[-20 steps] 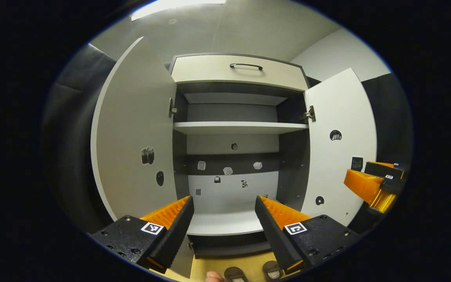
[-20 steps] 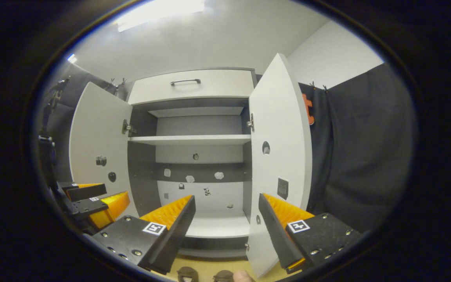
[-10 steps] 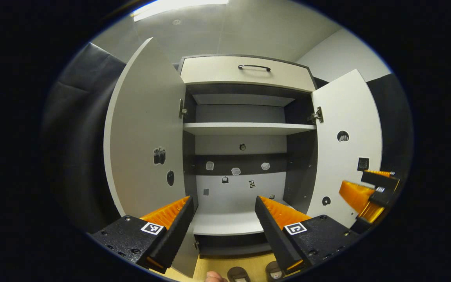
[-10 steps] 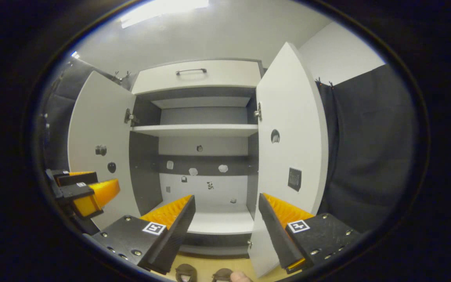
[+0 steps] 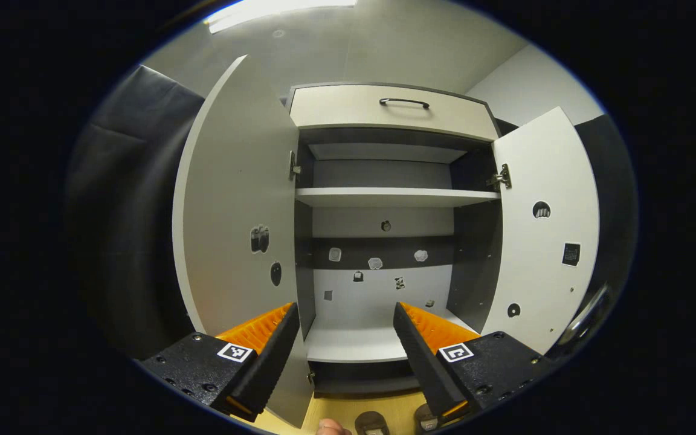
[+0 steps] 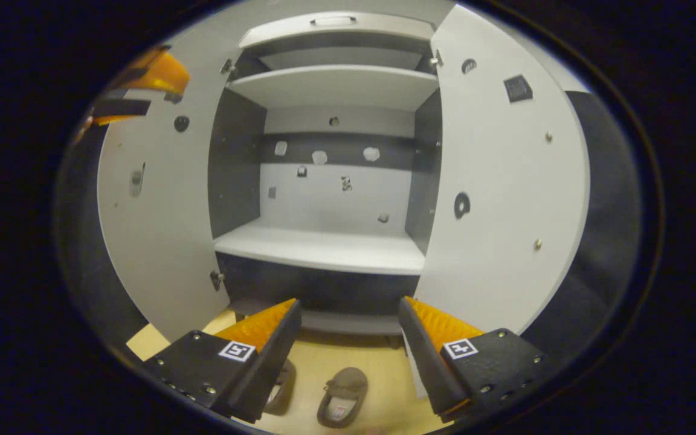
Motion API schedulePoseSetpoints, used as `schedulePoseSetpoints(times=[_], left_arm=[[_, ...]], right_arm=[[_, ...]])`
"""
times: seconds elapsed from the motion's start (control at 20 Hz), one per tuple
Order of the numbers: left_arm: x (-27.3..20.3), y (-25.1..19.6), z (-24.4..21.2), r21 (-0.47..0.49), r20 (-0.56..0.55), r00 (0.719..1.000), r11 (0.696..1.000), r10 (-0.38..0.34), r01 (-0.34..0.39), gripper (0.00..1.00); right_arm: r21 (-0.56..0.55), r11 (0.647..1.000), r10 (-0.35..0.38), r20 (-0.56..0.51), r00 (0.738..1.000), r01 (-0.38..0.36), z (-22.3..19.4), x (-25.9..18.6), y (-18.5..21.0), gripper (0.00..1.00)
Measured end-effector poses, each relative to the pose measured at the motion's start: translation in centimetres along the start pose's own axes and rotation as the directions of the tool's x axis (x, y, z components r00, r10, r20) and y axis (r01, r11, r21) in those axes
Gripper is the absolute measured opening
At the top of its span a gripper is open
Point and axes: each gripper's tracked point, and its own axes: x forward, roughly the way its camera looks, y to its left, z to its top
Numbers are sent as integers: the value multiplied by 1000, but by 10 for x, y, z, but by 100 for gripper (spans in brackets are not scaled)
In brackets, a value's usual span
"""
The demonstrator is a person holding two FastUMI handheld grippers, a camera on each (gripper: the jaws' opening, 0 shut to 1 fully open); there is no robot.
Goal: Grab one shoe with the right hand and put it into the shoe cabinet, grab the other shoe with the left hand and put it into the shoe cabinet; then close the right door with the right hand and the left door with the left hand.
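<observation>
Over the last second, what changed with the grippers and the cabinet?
The right gripper tipped down toward the two brown slippers on the wooden floor: one now lies between its open fingers, the other beside its left finger. The left gripper drifted slightly sideways. Nothing was grasped or released. The white shoe cabinet keeps both doors open and its shelves bare.

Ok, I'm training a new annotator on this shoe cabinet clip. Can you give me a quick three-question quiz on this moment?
1. True or false: both cabinet doors, left door and right door, stand open.
2. Where do the shoes lie? A) lower shelf B) floor in front of the cabinet C) upper shelf
3. Fill in: the right gripper is ____, holding nothing.

Key: 1 true. 2 B. 3 open.
</observation>
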Motion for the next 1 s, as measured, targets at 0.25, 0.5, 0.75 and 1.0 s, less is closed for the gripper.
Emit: schedulePoseSetpoints(times=[0.25, 0.5, 0.75, 1.0], left_arm=[[1, 14, -4, 0, -15, 999, 999, 42, -42, 96], [1, 29, -6, 7, -24, 996, 996, 85, -85, 93], [-1, 45, -9, 13, -36, 991, 992, 129, -128, 96], [-3, 57, -12, 40, -49, 985, 986, 164, -162, 93]], right_arm=[[26, 997, 70, -266, 961, -66, -130, 26, 20, 97], [87, 990, 142, -462, 876, -114, -224, 27, 40, 92], [97, 989, 149, -559, 816, -115, -280, 44, 50, 92], [72, 993, 122, -553, 824, -98, -299, 69, 51, 93]])
